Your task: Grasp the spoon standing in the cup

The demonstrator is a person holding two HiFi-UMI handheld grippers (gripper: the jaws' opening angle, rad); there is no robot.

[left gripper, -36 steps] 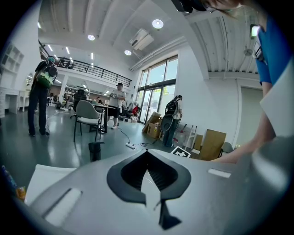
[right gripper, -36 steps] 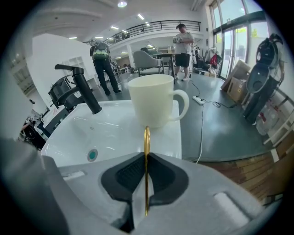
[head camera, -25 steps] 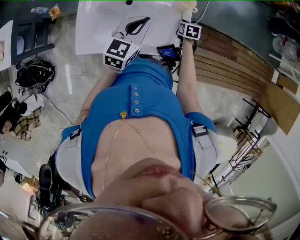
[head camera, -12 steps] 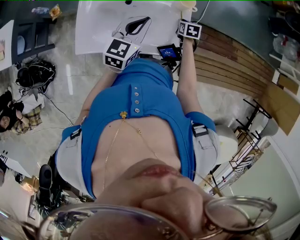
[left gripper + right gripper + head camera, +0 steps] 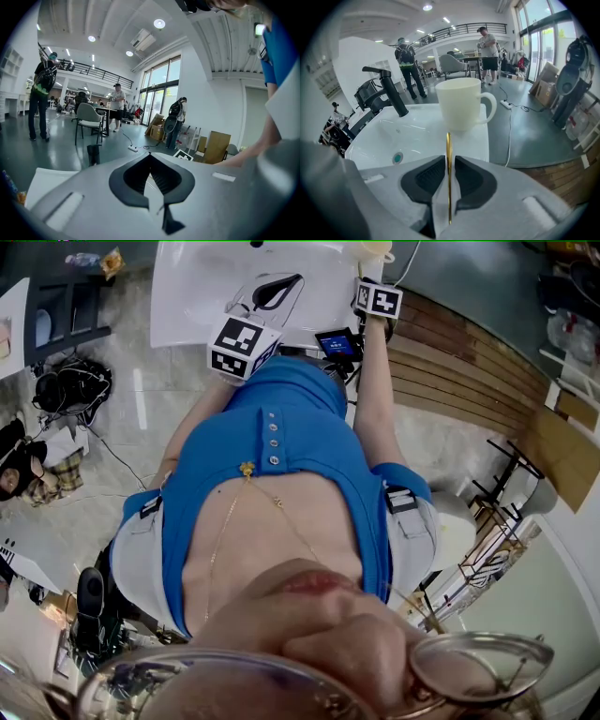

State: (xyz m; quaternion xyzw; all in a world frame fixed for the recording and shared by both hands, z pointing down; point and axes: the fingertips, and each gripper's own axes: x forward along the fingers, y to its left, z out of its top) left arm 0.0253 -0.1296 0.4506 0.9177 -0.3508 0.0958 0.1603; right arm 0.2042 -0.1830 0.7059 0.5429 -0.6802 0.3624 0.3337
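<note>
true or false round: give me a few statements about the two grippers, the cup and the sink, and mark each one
1. The right gripper has its jaws closed on the thin gold spoon. True.
2. The cup is black. False: it is creamy white.
3. The left gripper holds the cup. False: its jaws are together with nothing between them.
4. A black faucet stands at the white sink. True.
5. In the right gripper view the cup's handle points left. False: it points right.
</note>
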